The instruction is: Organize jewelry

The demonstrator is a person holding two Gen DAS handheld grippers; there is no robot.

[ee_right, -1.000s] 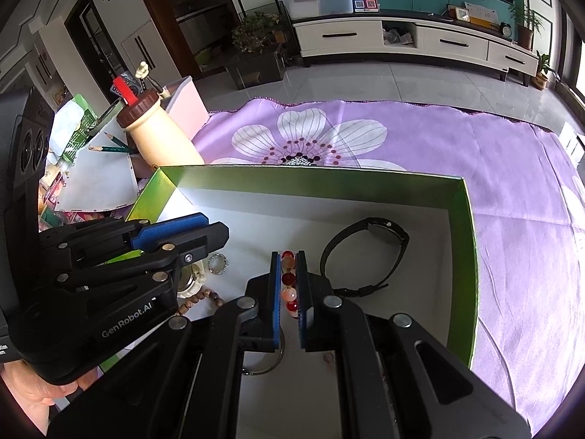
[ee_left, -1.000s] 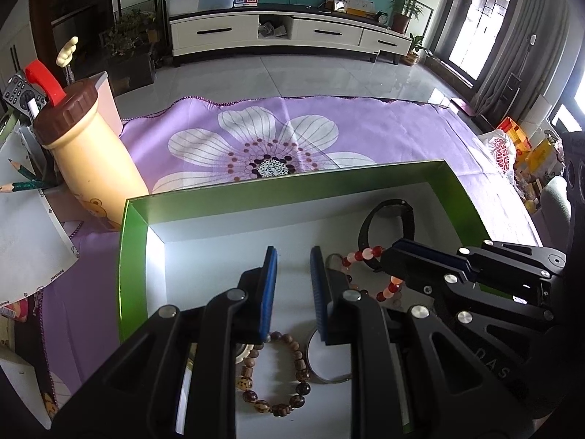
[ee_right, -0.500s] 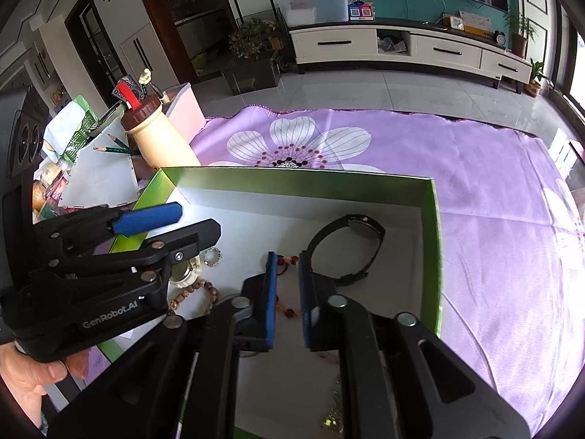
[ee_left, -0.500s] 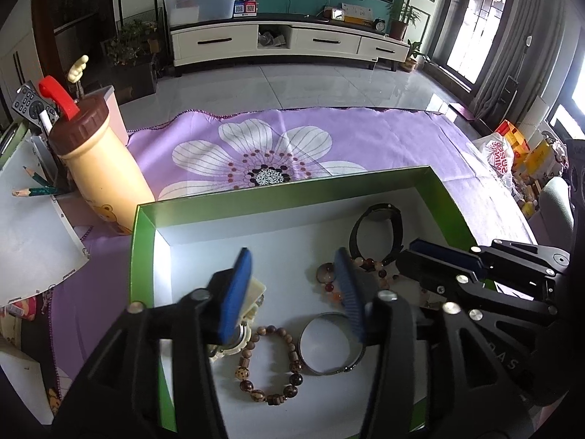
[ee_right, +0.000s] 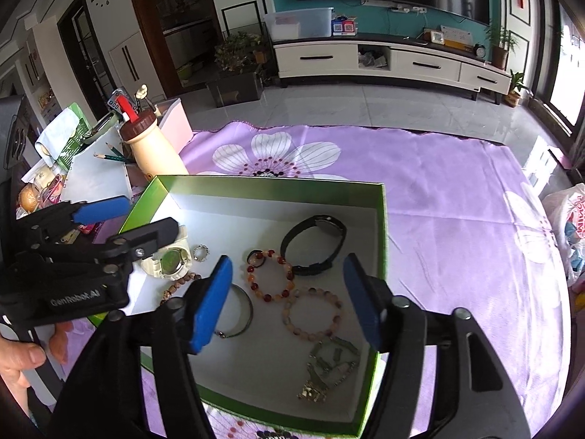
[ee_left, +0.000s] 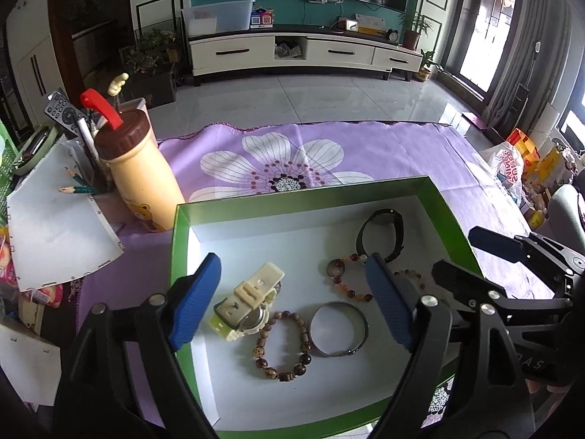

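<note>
A green box [ee_left: 181, 241] [ee_right: 382, 234] with a white floor holds the jewelry. In it lie a cream watch [ee_left: 248, 303] [ee_right: 170, 259], a black watch [ee_left: 384, 232] [ee_right: 314, 245], a red bead bracelet [ee_left: 347, 278] [ee_right: 270, 274], a pink bead bracelet [ee_right: 312, 314], a brown bead bracelet [ee_left: 283, 344], a metal bangle [ee_left: 338, 333] [ee_right: 241, 311], a small ring [ee_right: 200, 252] and a metal-link watch [ee_right: 329, 369]. My left gripper [ee_left: 292, 303] is open and empty above the box. My right gripper [ee_right: 289, 300] is open and empty above the bracelets.
The box sits on a purple flowered cloth [ee_left: 329, 153] [ee_right: 457, 219]. A beige bottle with a brown cap [ee_left: 135, 172] [ee_right: 153, 146], pencils and papers [ee_left: 55, 219] stand to the left of the box. A plastic bag [ee_left: 508, 168] lies at the right.
Both grippers opened wide and pulled back and up from the box. The right gripper let go of the red bead bracelet, which now lies in the box.
</note>
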